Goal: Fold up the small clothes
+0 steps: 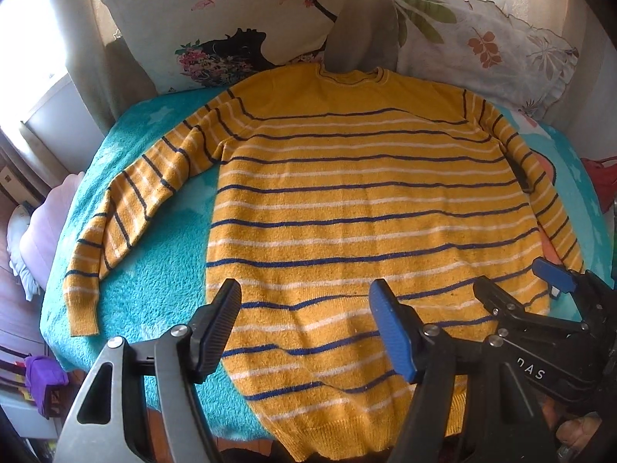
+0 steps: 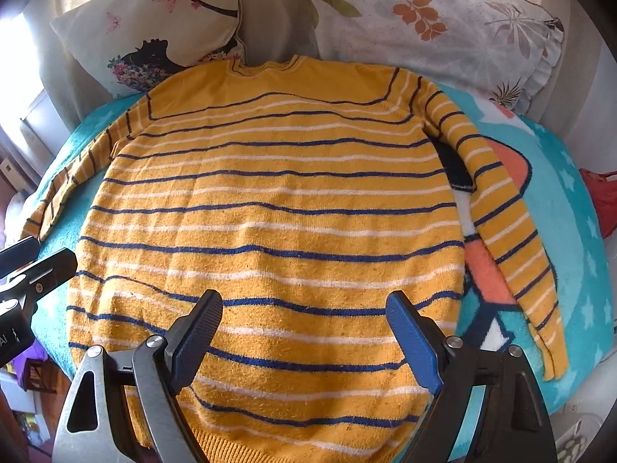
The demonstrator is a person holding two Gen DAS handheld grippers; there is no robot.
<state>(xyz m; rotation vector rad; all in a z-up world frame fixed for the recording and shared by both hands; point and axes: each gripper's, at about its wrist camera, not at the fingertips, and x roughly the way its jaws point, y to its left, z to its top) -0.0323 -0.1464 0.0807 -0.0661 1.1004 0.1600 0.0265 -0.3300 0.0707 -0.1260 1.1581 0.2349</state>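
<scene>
Turquoise fleece covers the blanket [image 1: 154, 293] that serves as the work surface, with two printed pillows propped at twelve o'clock: a butterfly pillow [image 1: 216, 19] on one side and a leaf pillow [image 1: 482, 46] on the other.

A yellow striped sweater [image 1: 347, 200] lies flat on the blanket, front down or up I cannot tell, neckline toward twelve o'clock and ribbed hem toward six, nearest both cameras. Its body is smoothed out, which gives clean edges to fold against. One sleeve [image 1: 127, 212] angles away toward eight o'clock in the left view, clear of the body. The other sleeve [image 2: 513, 239] runs down toward four o'clock in the right view, lying just beside the body over an orange patch of the blanket's print.

The left gripper [image 1: 304, 328] hovers above the hem with its jaws spread wide and nothing between them. The right gripper [image 2: 304, 332] does likewise over the hem's other half, also wide apart and empty; its body shows at the four o'clock edge of the left view.

Both tools sit low and centred, probably to take in the whole garment before choosing a first grab. Folding looks not yet begun; a sleeve brought across the body seems the likely opening step.
</scene>
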